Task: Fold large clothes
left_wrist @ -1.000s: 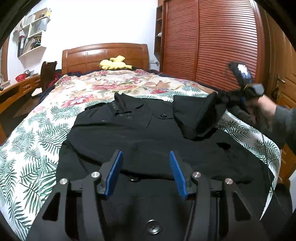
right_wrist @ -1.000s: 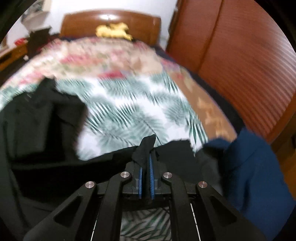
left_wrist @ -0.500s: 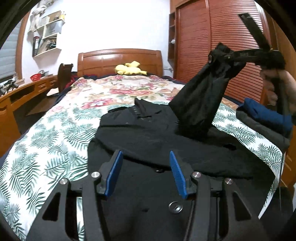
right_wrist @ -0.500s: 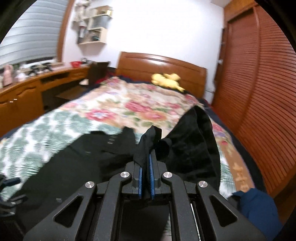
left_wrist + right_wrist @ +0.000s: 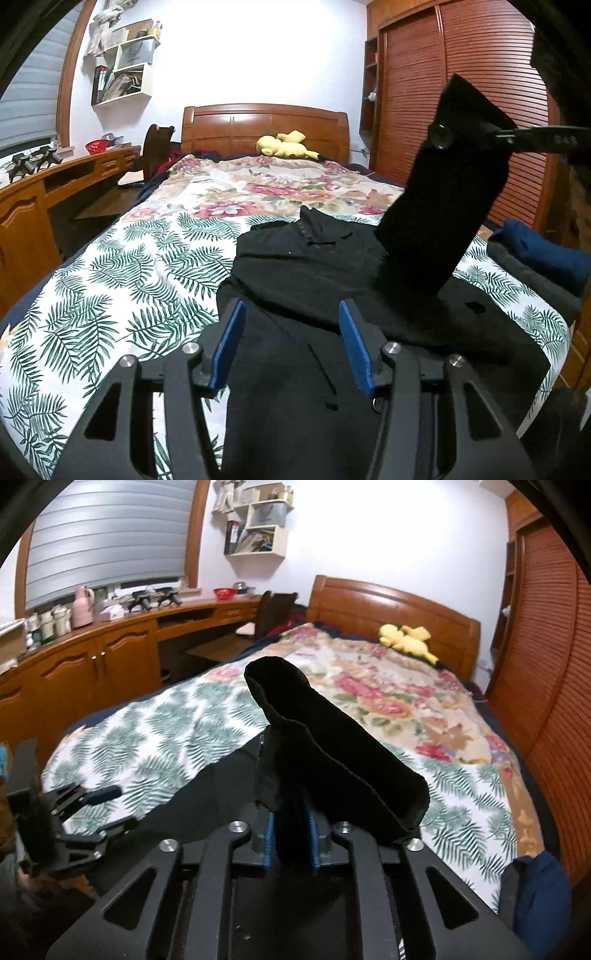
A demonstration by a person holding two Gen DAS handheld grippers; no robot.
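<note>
A large black shirt lies spread on the leaf-print bedspread, collar toward the headboard. My left gripper is open and empty, hovering over the shirt's near hem. My right gripper is shut on the shirt's black sleeve; in the left wrist view that sleeve hangs lifted high above the shirt's right side, held by the right gripper. The left gripper also shows at the left of the right wrist view.
A stack of folded clothes, navy on grey, sits at the bed's right edge. A yellow plush toy lies by the wooden headboard. A wooden desk runs along the left wall. Louvred wardrobe doors stand on the right.
My right gripper has lifted the sleeve from low at the bed's right side to high above the shirt and turned leftward. My left gripper stayed open and drew back slightly.
</note>
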